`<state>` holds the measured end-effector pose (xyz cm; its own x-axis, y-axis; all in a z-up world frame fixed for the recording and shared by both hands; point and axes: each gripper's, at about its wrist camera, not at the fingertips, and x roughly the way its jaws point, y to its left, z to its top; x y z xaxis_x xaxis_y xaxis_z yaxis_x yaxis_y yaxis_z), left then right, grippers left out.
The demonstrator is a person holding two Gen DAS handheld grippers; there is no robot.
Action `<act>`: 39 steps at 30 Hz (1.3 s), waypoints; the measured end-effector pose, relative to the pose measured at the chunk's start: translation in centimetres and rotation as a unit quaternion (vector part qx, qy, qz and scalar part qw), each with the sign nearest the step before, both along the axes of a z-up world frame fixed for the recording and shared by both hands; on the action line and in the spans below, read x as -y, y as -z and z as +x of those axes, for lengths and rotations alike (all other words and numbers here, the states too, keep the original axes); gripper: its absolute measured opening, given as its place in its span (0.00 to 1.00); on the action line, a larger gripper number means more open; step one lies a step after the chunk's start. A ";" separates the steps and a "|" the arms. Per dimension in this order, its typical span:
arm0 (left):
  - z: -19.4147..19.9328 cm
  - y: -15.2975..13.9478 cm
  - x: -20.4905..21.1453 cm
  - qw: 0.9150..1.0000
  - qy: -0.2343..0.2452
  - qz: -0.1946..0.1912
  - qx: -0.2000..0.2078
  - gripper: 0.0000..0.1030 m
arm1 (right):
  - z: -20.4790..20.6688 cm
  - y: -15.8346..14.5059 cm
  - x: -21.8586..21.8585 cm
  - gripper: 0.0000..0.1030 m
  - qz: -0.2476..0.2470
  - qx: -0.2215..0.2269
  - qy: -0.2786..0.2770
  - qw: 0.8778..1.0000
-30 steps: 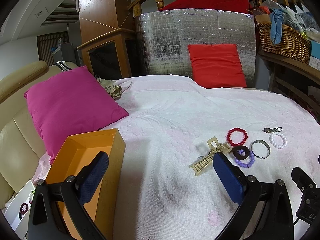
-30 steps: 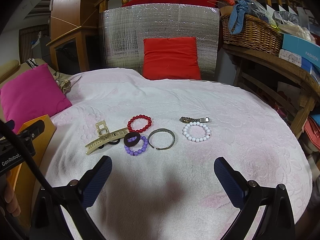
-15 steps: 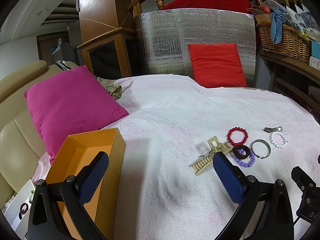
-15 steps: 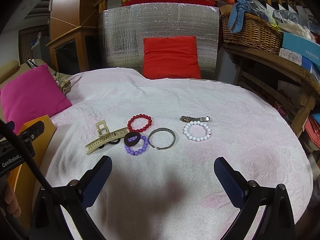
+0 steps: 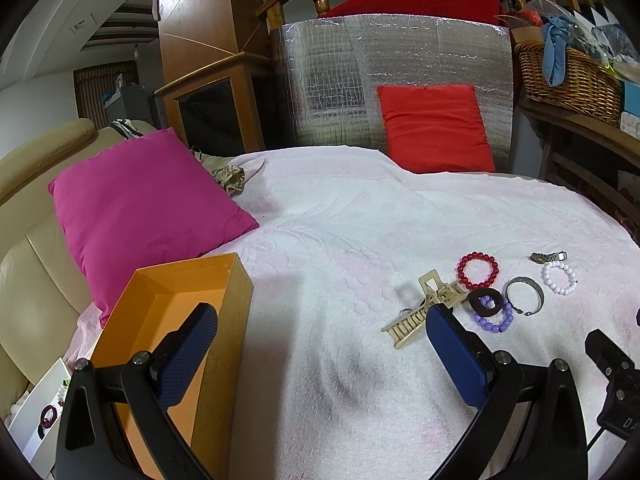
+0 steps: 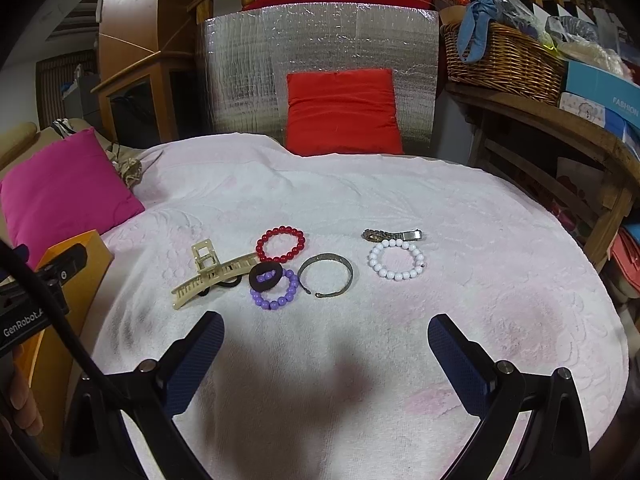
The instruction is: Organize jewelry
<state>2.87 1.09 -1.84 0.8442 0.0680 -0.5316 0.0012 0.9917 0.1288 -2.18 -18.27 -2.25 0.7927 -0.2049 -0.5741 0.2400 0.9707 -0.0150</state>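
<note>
Jewelry lies in a cluster on the white towel (image 6: 360,200): a cream hair claw (image 6: 208,270), a red bead bracelet (image 6: 281,245), a purple bead bracelet (image 6: 276,294) with a dark oval ring (image 6: 264,276) on it, a metal cuff (image 6: 326,276), a white bead bracelet (image 6: 396,260) and a watch band (image 6: 392,235). My right gripper (image 6: 325,338) hovers open just short of them, holding nothing. My left gripper (image 5: 322,334) is open too, its left finger over the orange box (image 5: 176,312), with the hair claw (image 5: 424,310) by its right finger.
A pink pillow (image 5: 136,208) lies beyond the box on the beige sofa (image 5: 28,264). A red cushion (image 6: 342,110) leans on a silver foil panel (image 6: 320,60) at the back. A wicker basket (image 6: 500,60) sits on a wooden shelf at right. A card with jewelry (image 5: 40,416) lies lower left.
</note>
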 end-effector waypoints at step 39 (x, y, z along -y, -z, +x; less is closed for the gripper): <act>12.7 7.2 7.8 0.985 0.093 -0.056 -0.137 1.00 | 12.8 5.9 16.0 0.65 0.141 -0.106 0.030 0.984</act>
